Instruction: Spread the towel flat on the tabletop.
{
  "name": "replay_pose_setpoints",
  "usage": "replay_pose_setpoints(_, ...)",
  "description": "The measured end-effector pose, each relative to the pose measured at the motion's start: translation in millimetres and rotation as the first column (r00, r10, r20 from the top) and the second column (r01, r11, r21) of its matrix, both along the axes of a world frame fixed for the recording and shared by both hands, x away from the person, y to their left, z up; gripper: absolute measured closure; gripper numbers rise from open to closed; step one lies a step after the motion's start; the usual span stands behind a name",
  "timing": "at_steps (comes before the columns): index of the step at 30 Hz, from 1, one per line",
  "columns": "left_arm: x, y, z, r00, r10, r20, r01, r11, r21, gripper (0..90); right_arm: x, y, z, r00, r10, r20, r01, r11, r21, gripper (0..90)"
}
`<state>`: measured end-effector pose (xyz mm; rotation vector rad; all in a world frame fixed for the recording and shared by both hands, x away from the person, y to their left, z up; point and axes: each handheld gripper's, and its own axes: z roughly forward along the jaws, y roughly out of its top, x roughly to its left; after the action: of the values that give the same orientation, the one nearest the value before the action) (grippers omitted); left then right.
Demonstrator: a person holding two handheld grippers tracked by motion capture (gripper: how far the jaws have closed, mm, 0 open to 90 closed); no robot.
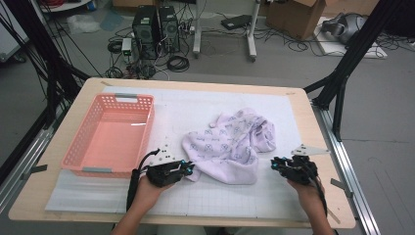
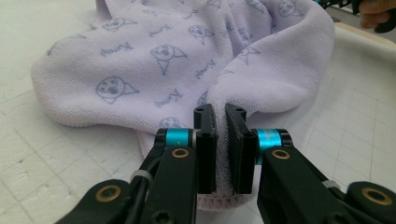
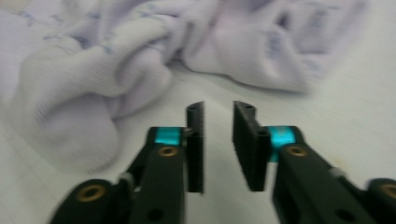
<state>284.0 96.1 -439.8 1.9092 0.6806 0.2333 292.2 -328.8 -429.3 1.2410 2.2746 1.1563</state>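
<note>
A pale lilac towel [image 1: 230, 144] printed with small dog faces lies crumpled on the white gridded mat. My left gripper [image 1: 188, 169] is at the towel's near-left corner. In the left gripper view its jaws [image 2: 220, 116] are pressed together on a fold of the towel's [image 2: 187, 56] edge. My right gripper [image 1: 275, 164] hovers just right of the towel, apart from it. In the right gripper view its jaws [image 3: 218, 109] stand a little apart with nothing between them, and the towel [image 3: 93, 93] lies beyond them, blurred.
A pink plastic basket [image 1: 147, 132] sits empty at the left of the mat [image 1: 205, 196]. The wooden table's edge [image 1: 323, 147] runs close along the right. Black frame struts stand at the table's far corners. Computers and cables lie on the floor behind.
</note>
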Motion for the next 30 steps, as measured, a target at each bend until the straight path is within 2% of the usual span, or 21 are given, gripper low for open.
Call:
replay_pose_setpoints(2,0.0,0.3,-0.4,1.0000,0.003,-0.001,-0.003,1.0000,0.001,82.3,6.1,15.5,-3.5,0.9986,0.050,-0.015,-0.050,0.9987,0.014,60.2)
replay_pose_setpoints(3,0.2,0.4,-0.8,1.0000,0.004,-0.004,-0.004,1.0000,-0.002,81.9,8.8,23.0,-4.8,0.9971,0.072,-0.026,-0.071,0.9968,0.036,56.6)
replay_pose_setpoints(5,0.3,0.5,-1.5,1.0000,0.005,-0.006,-0.005,1.0000,-0.002,81.5,12.8,38.3,-7.1,0.9898,0.136,-0.043,-0.133,0.9892,0.061,52.7)
replay_pose_setpoints(6,0.5,0.6,-1.9,1.0000,0.004,-0.005,-0.004,1.0000,0.003,81.2,13.5,46.8,-8.3,0.9864,0.158,-0.046,-0.155,0.9866,0.051,49.4)
replay_pose_setpoints(7,0.5,0.4,-2.1,1.0000,0.006,-0.007,-0.006,1.0000,0.001,80.7,14.5,57.0,-10.6,0.9846,0.170,-0.041,-0.169,0.9854,0.020,48.1)
replay_pose_setpoints(9,0.4,-0.3,-2.5,1.0000,0.005,-0.008,-0.005,1.0000,0.001,80.3,16.5,68.8,-14.1,0.9833,0.176,-0.048,-0.177,0.9841,-0.020,48.5)
replay_pose_setpoints(10,0.4,-0.4,-2.4,1.0000,0.006,-0.008,-0.006,1.0000,0.001,80.1,16.9,73.1,-14.7,0.9859,0.164,-0.033,-0.166,0.9851,-0.045,54.7)
replay_pose_setpoints(12,0.3,0.1,-2.1,1.0000,0.006,-0.006,-0.006,1.0000,0.001,80.0,15.3,77.0,-12.9,0.9870,0.161,-0.009,-0.161,0.9824,-0.095,76.3)
replay_pose_setpoints(13,0.2,0.7,-1.9,1.0000,0.007,-0.007,-0.007,1.0000,0.001,80.0,14.1,77.3,-12.3,0.9868,0.162,-0.002,-0.161,0.9812,-0.106,79.1)
replay_pose_setpoints(16,0.2,2.6,-1.5,0.9999,0.012,-0.006,-0.012,0.9999,-0.001,80.1,9.5,70.1,-7.5,0.9878,0.156,-0.012,-0.156,0.9823,-0.104,81.8)
replay_pose_setpoints(18,-0.2,3.4,-0.9,0.9999,0.009,-0.006,-0.009,1.0000,-0.005,80.6,4.4,58.9,-1.1,0.9906,0.136,-0.006,-0.136,0.9848,-0.108,81.8)
replay_pose_setpoints(21,-1.7,4.7,1.0,1.0000,0.008,-0.002,-0.008,0.9999,-0.010,81.1,-6.8,35.4,10.4,0.9970,0.077,0.001,-0.076,0.9911,-0.109,81.8)
replay_pose_setpoints(24,-3.1,5.6,1.7,1.0000,0.003,-0.005,-0.003,0.9999,-0.015,82.1,-21.4,10.8,19.6,0.9998,0.021,0.004,-0.020,0.9913,-0.130,81.8)
replay_pose_setpoints(28,-8.2,1.0,4.1,0.9976,-0.067,-0.018,0.067,0.9970,-0.039,83.7,-46.5,-15.5,27.9,0.9995,-0.020,-0.022,0.017,0.9880,-0.153,82.1)
replay_pose_setpoints(30,-13.3,-4.3,5.8,0.9918,-0.126,-0.024,0.125,0.9910,-0.049,83.8,-59.8,-22.7,31.2,0.9983,-0.030,-0.050,0.022,0.9856,-0.168,82.2)
